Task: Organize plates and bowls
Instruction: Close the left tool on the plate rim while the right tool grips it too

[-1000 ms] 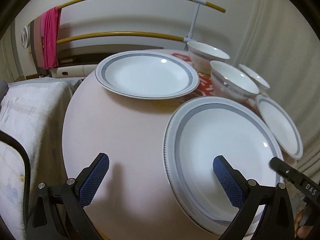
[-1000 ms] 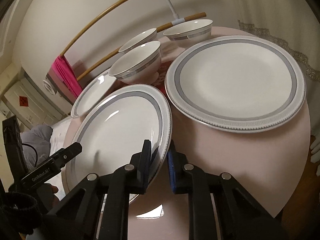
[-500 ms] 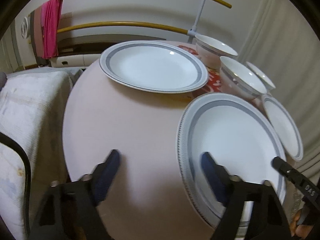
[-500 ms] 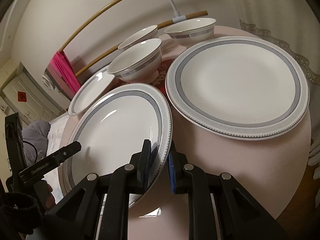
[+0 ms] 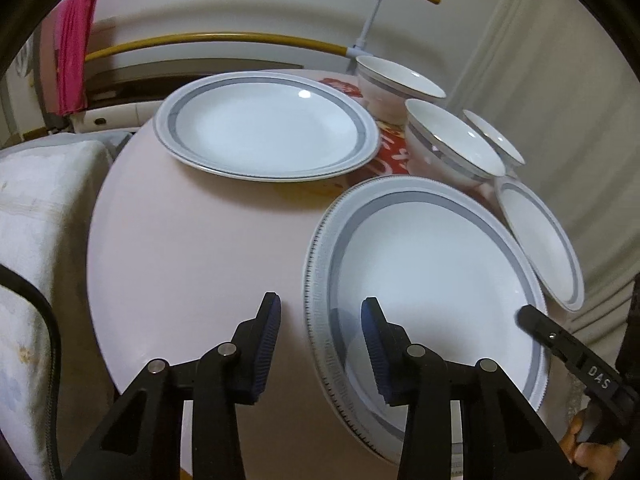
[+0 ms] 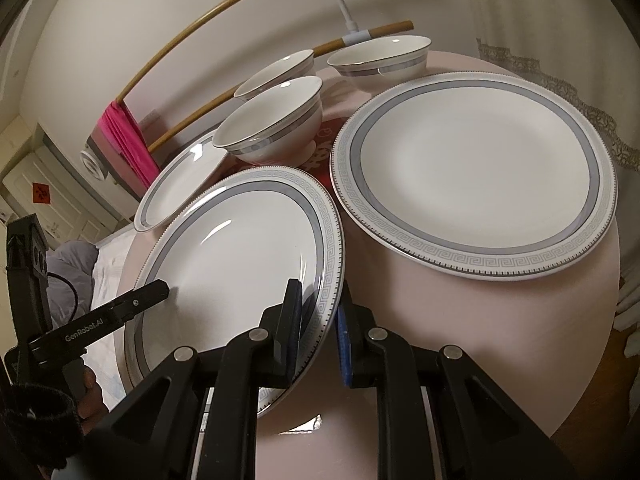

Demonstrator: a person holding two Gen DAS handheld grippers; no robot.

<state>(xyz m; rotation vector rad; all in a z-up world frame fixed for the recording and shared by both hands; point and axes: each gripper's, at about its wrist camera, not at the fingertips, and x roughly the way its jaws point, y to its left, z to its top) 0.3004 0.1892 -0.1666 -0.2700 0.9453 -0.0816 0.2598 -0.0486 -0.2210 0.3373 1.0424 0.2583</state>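
Three white plates with grey rims and three matching bowls stand on a round pink table (image 5: pixel 192 264). My right gripper (image 6: pixel 318 320) is shut on the rim of the near plate (image 6: pixel 240 264) and holds it tilted; this plate also shows in the left wrist view (image 5: pixel 432 280). My left gripper (image 5: pixel 320 344) straddles that plate's left rim, half open, with one finger over the plate and one over the table. A second plate (image 6: pixel 472 172) lies to the right. A third plate (image 5: pixel 264 128) lies at the far left.
Three bowls (image 6: pixel 272 128) (image 6: pixel 380 56) (image 6: pixel 280 70) stand at the back on a red mat (image 5: pixel 384 152). A bamboo rail (image 5: pixel 216 38) with a pink cloth (image 5: pixel 72 52) runs behind. A bed with light bedding (image 5: pixel 40 216) is left of the table.
My left gripper's jaws have narrowed and it has shifted right onto the near plate's rim. My right gripper keeps its hold and the plate has tilted slightly.
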